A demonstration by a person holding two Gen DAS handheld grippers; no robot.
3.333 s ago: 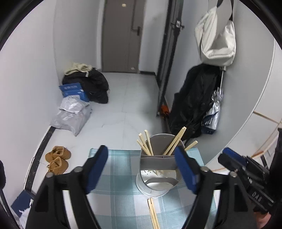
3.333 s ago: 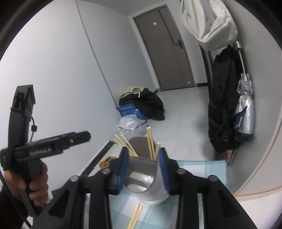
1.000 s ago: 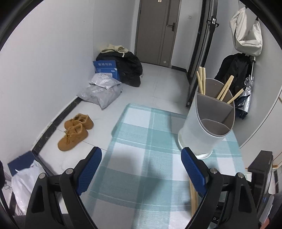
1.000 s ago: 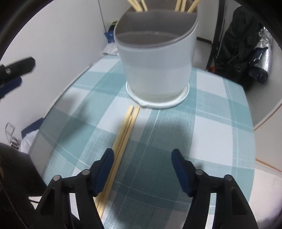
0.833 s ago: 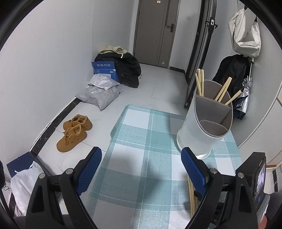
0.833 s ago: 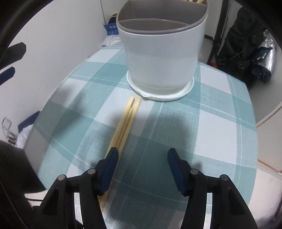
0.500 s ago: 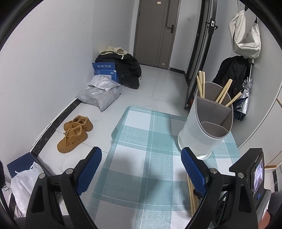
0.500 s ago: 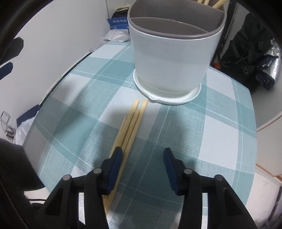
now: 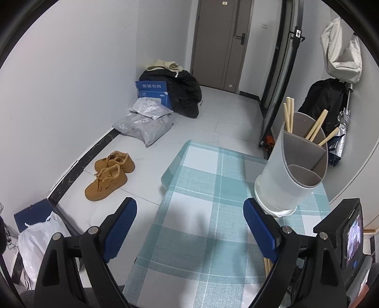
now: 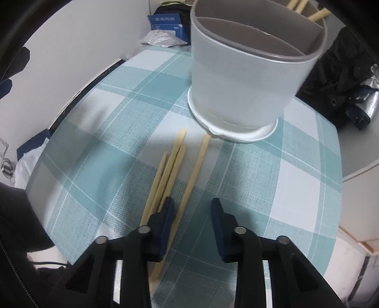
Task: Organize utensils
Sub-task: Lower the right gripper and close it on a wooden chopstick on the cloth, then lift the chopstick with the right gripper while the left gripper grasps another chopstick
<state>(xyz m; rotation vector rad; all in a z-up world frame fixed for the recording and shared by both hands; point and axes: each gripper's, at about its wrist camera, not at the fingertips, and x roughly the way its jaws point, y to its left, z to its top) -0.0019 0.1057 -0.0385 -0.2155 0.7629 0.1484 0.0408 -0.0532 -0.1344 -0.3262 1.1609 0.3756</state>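
Several wooden chopsticks [image 10: 170,170] lie on the teal plaid tablecloth [image 10: 118,113] in front of a white utensil holder [image 10: 236,83] with grey dividers. More chopsticks [image 10: 317,13] stand in its far compartment. My right gripper [image 10: 193,210] points down at the cloth, its jaws closing. One chopstick [image 10: 194,168], set apart from the rest, runs between them beside the left pad, and a gap still shows on its right. My left gripper [image 9: 189,225] hangs wide open over the cloth with nothing in it, left of the holder [image 9: 284,180].
The cloth's edge [image 9: 165,180] drops to a tiled floor with tan shoes [image 9: 109,175], grey parcels [image 9: 144,123], a blue box [image 9: 152,92] and a white plastic bag [image 9: 33,248]. A black coat and a folded umbrella [image 9: 341,132] hang beyond the holder. A dark sleeve [image 10: 21,248] sits lower left.
My right gripper has come closer to the chopsticks and its jaws have narrowed a lot. One chopstick now lies apart from the bundle, between the jaws. The left view is nearly the same.
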